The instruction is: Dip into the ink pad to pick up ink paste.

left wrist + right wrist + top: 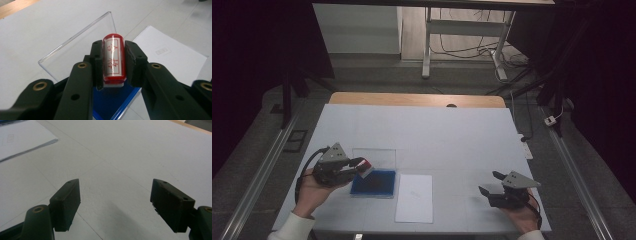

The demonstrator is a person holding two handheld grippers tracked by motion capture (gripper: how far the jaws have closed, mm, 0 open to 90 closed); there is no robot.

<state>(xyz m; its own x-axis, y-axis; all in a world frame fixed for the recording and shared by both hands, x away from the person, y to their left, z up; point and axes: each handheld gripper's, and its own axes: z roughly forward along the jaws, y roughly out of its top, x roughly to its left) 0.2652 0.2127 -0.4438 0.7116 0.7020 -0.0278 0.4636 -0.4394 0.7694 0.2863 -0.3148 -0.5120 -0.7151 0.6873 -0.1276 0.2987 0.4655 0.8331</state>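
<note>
Stamp (113, 58), clamped in the left tongs (113, 62) above the blue ink pad (373, 183) near the tabletop's (452, 135) front-left corner, shows red characters I cannot read close-up, while the right tongs (115, 205) gape empty.

The red cylindrical plastic stamp (113, 60) has a glossy, reflective face. The clear hinged plastic lid (75, 50) is smooth and transparent; the blue plastic ink-pad case (373, 184) shows a shiny rim. The white paper sheet (414, 197) is matt. The black plastic left gripper (113, 65) is matt with brass-coloured metal rivets. The pale table cover (125, 157) is smooth and matt.
</note>
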